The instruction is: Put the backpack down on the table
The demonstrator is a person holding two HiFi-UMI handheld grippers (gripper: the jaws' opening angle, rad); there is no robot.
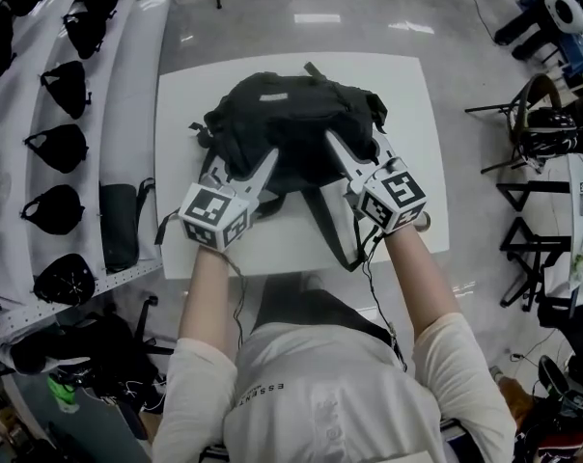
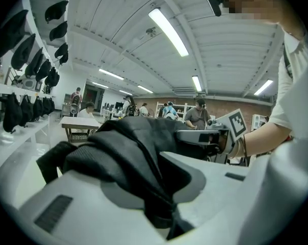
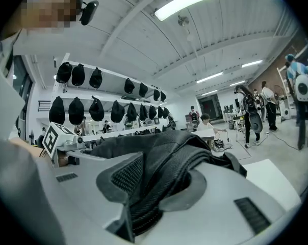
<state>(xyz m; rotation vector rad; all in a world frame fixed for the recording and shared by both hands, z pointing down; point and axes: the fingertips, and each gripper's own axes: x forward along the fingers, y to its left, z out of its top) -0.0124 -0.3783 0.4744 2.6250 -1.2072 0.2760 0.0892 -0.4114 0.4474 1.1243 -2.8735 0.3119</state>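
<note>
L tongs & R tongs each clamped on backpack betw them

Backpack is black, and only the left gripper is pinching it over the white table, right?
No. Both grippers pinch the backpack: the right gripper view shows the right gripper shut on its fabric too, like the left gripper. It is black, over the white table.

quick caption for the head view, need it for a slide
Left gripper and right gripper each shut on the black backpack, holding it over the white table.
</note>
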